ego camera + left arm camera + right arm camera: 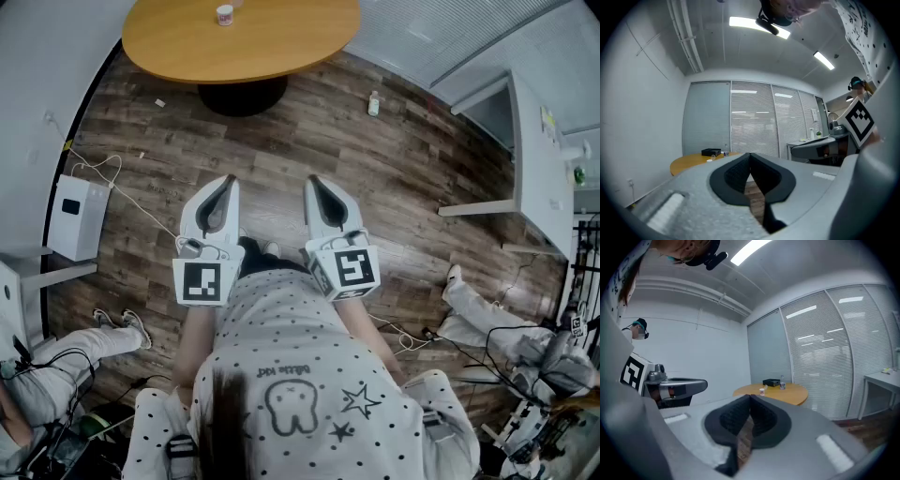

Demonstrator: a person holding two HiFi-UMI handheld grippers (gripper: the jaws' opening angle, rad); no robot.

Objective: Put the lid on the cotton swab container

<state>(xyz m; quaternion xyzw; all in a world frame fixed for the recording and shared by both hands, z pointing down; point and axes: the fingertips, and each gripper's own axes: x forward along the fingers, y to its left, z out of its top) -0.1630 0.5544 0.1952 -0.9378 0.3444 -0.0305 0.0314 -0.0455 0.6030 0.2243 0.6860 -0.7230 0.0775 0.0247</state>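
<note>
A small white cotton swab container [224, 14] stands on the round wooden table [244, 47], far ahead of me across the floor. In the right gripper view the container [762, 391] is a tiny white cup on the table [787, 393]. I cannot make out a lid. My left gripper [228, 180] and right gripper [312, 180] are held side by side over the wood floor, well short of the table. Both are shut with nothing between the pads, as the left gripper view [750, 155] and the right gripper view [750, 397] show.
A black box [770, 382] and a small bottle [782, 385] sit on the table. A bottle [373, 103] lies on the floor. A white unit [75, 216] with cables stands at the left, a white desk [534, 159] at the right. Seated people's legs [56, 356] [497, 323] flank me.
</note>
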